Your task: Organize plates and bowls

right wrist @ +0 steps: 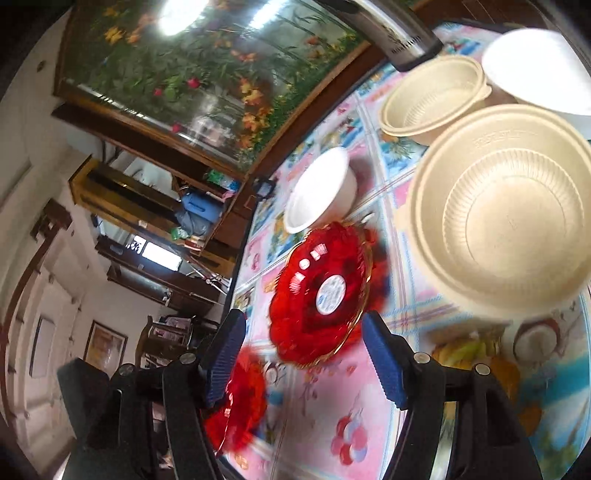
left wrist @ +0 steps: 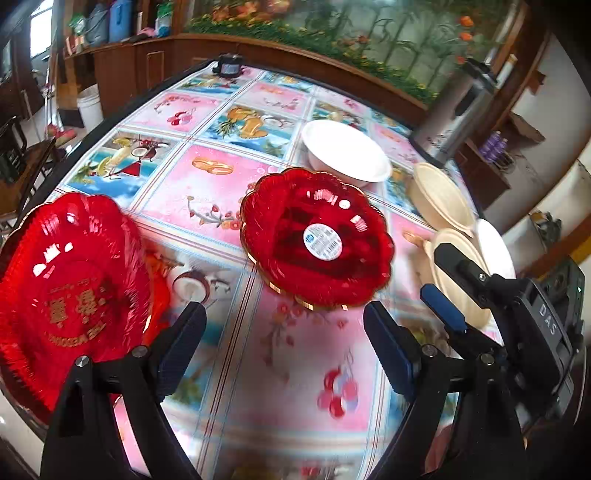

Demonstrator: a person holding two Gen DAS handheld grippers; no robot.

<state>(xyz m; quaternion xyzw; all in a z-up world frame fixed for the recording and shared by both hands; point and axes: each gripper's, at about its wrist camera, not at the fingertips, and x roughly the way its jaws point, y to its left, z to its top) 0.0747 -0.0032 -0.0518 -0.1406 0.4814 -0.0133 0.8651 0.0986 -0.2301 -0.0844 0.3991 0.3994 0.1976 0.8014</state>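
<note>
With both claws spread wide and empty, the left claw point(left wrist: 284, 332) hangs over the tabletop point(left wrist: 295, 387), the scalloped red plate point(left wrist: 317, 236) just ahead and a second red plate point(left wrist: 70, 288) beside its left finger. The right claw point(right wrist: 303, 354) faces that plate, beige bowls point(right wrist: 506, 218) off to its right. Both closing on one thin rim risks a collision or tipping it.

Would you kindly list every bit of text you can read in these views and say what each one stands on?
"DAS": on the black body of the right gripper.
Gold lettering on the heart-shaped red plate: upside down, unreadable.
Round white sticker on the scalloped red plate: print too small.
Embossed rim text on the nearest beige bowl: blurred.
Steel flask print: blurred.
</note>
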